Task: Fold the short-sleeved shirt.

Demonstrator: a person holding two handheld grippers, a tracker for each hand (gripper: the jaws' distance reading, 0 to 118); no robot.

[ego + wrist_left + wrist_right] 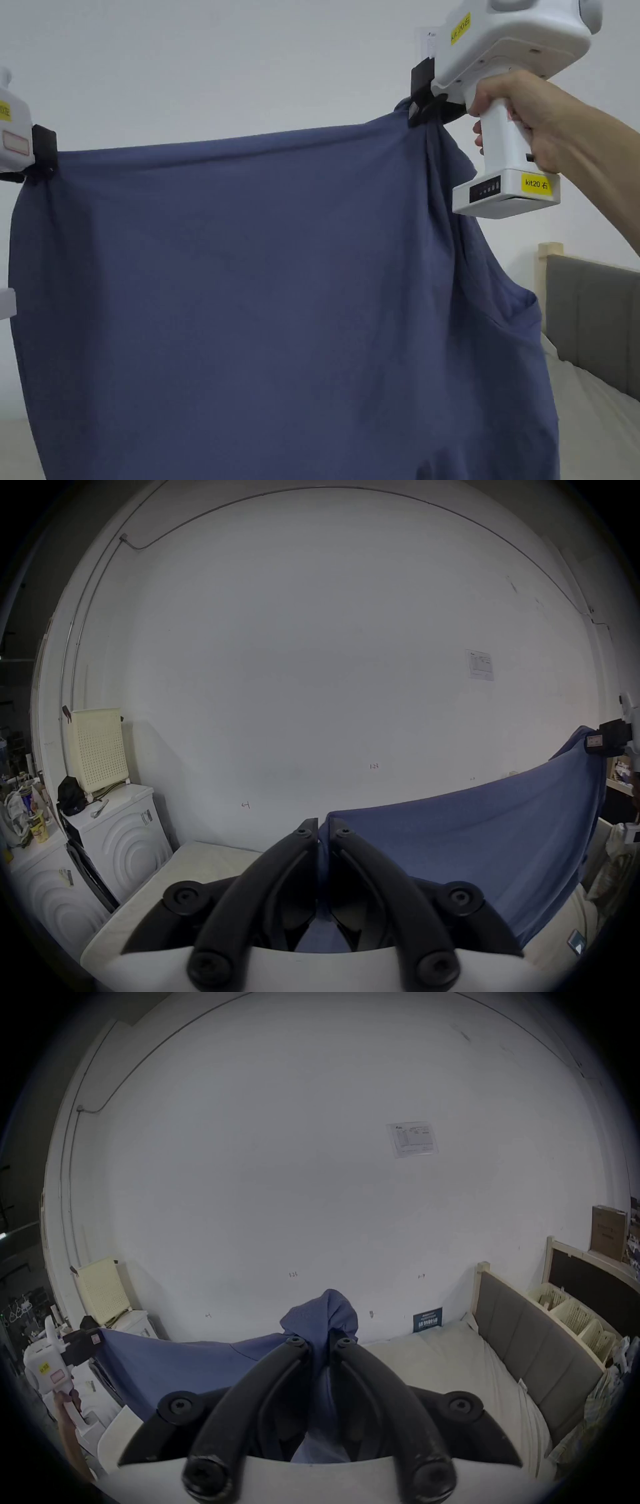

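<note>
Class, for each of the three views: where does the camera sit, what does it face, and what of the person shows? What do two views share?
Head view: on the head, facing the hung shirt; right hand.
Left gripper view: on the left hand-held gripper, facing the wall.
Right gripper view: on the right hand-held gripper, facing wall and bed; left hand.
Shared: the shirt.

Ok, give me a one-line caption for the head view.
Both grippers, left and right, hold a blue shirt stretched by its top edge before a white wall.
</note>
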